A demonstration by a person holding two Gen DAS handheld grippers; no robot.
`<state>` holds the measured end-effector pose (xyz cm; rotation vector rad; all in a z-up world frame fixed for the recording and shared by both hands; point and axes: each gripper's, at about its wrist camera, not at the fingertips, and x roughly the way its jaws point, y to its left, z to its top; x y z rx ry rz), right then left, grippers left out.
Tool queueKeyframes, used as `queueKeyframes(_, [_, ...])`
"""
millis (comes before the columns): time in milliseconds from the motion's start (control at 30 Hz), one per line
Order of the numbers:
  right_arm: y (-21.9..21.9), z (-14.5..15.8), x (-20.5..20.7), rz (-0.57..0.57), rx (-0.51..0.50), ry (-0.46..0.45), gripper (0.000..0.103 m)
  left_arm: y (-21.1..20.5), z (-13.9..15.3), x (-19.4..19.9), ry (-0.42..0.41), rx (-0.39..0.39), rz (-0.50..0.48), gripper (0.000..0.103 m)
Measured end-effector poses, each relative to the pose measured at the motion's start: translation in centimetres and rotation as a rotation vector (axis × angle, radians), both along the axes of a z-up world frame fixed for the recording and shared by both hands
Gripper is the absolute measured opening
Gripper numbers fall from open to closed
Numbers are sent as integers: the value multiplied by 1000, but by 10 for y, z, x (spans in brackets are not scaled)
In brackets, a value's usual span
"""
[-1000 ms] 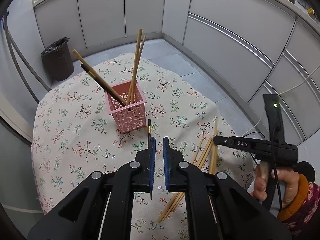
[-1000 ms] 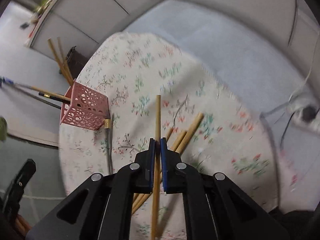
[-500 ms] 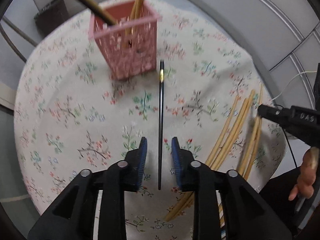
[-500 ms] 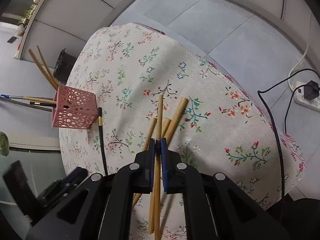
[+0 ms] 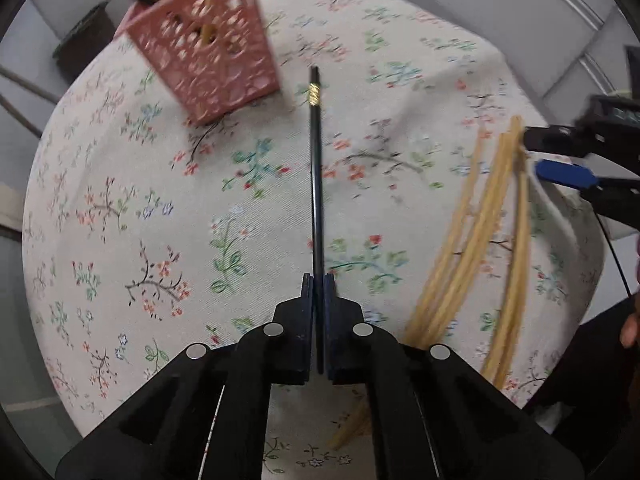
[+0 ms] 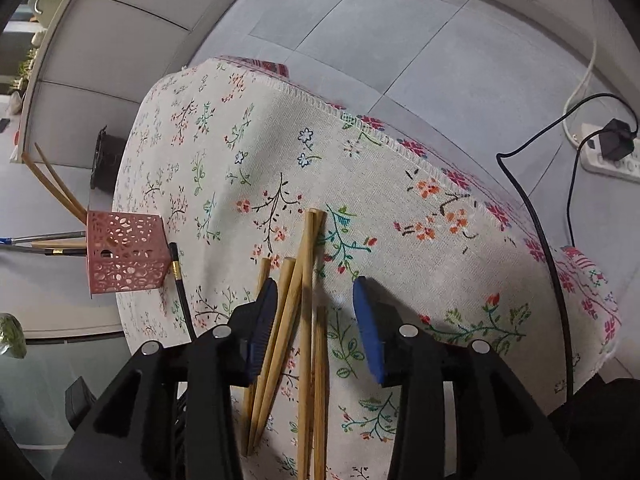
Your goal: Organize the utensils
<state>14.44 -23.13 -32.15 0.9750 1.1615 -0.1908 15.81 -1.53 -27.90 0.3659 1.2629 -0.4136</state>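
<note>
Black chopstick [image 5: 317, 184] pinched in left hand-held gripper [image 5: 318, 280]; right hand-held gripper [image 6: 314, 300] opening over bamboo chopsticks [image 6: 306, 280].

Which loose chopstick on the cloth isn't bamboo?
The black chopstick with a gold band, clamped in the left gripper beside the pink basket. The others are plain bamboo.

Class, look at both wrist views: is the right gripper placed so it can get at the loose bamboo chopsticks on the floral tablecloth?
Probably yes. The right gripper hangs just over the loose bamboo chopsticks with its jaws opening and several sticks lying between them, unpinched. Nothing covers them; the left gripper is off to the side, shut on the black chopstick.
</note>
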Motion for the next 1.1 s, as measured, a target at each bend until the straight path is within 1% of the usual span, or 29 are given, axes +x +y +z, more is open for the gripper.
queueKeyframes(67, [-1,2,3,-4,-9,-9,40,-5,23,-9,-61,-25,-36,4])
queueKeyframes(100, [-2,2,4,-3,-13,-9,40,-6,42,-14,-103,-54,-48,4])
queueKeyframes(200, [1,1,7,7,-26,-5,40,-2,85,-26,-204,-120,-62,4])
queueKeyframes(233, [3,1,9,13,-33,-4,39,0,94,-30,-226,-136,-65,4])
queueKeyframes(267, [3,1,10,17,-39,-6,37,-2,103,-30,-249,-150,-67,4])
queueKeyframes(300, [5,1,13,23,-50,-5,32,-1,112,-33,-272,-165,-68,4])
queueKeyframes(367, [6,-2,17,24,-56,-2,28,1,119,-36,-286,-181,-67,4])
queueKeyframes(400, [6,-2,18,25,-60,-2,24,-7,120,-31,-289,-184,-63,4])
queueKeyframes(433, [9,-2,21,38,-66,-1,18,-6,121,-33,-292,-190,-53,4])
queueKeyframes(467, [11,-3,22,46,-61,-2,8,-4,123,-32,-294,-194,-45,4])
queueKeyframes(533, [12,-1,21,39,-75,-16,6,-4,127,-32,-308,-205,-24,4])
queueKeyframes(633, [13,13,14,34,-93,-66,6,7,140,-27,-338,-232,-11,4])
queueKeyframes(800, [20,40,5,80,-84,-166,6,18,155,-27,-385,-274,3,4])
queueKeyframes(900, [28,63,-1,121,-78,-246,6,25,162,-29,-408,-287,17,4])
queueKeyframes(1000, [39,92,-8,161,-94,-330,6,37,171,-32,-428,-304,41,4])
queueKeyframes(1100, [51,127,-17,192,-111,-434,6,47,179,-35,-452,-319,66,4])
